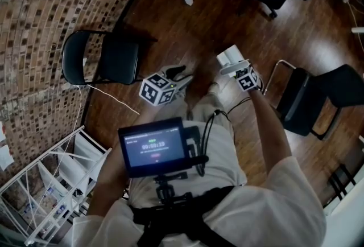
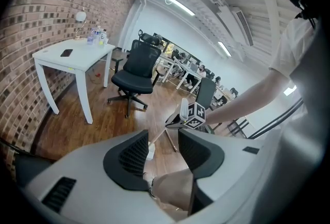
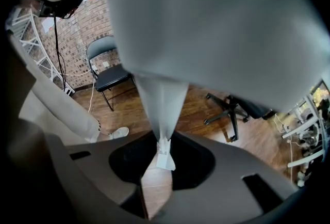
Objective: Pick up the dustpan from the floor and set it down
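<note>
Two grippers are in my hands over the wood floor (image 1: 187, 24). My right gripper (image 1: 236, 69) is clamped on the dustpan (image 1: 230, 58). In the right gripper view the narrow end of its handle (image 3: 163, 114) sits pinched between the jaws of that gripper (image 3: 161, 141), and the pale pan (image 3: 206, 21) spreads across the whole top of the picture, with the floor (image 3: 206, 99) showing behind it. The dustpan is off the floor, just ahead of my right knee in the head view.

My left gripper (image 1: 181, 76) is beside it, jaws apart and holding nothing; in the left gripper view only my leg and the floor (image 2: 103, 120) show through the gap of that gripper (image 2: 164, 140). Beyond it I see the right gripper (image 2: 195, 115), with the dustpan (image 2: 184, 109) edge-on against it.

A black folding chair (image 1: 108, 58) stands by the brick wall (image 1: 40, 18) to my left, apart from the dustpan.
</note>
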The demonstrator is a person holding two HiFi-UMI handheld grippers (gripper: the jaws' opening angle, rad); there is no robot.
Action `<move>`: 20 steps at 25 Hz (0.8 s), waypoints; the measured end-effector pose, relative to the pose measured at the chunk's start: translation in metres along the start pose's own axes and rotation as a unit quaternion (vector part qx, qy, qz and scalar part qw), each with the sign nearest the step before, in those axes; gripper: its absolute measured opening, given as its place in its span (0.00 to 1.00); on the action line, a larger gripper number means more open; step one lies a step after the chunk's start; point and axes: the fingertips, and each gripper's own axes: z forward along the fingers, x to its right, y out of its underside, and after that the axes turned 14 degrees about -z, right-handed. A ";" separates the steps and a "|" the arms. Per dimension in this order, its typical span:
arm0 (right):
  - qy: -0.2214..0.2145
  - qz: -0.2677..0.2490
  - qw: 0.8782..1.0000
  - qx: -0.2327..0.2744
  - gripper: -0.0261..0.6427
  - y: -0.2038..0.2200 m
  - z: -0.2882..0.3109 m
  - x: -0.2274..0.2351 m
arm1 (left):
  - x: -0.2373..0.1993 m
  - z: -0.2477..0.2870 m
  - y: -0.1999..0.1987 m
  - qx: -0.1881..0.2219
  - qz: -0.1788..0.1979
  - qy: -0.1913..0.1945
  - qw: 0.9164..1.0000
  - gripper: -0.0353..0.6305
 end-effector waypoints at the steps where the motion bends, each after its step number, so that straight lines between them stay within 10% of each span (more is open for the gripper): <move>1: 0.001 0.001 1.000 -0.002 0.20 0.001 0.001 0.000 | -0.001 0.001 -0.001 -0.002 0.000 0.000 1.000 0.33; 20: 0.004 0.003 1.000 -0.015 0.20 -0.001 0.018 0.002 | -0.010 0.008 0.001 -0.024 0.001 0.003 1.000 0.33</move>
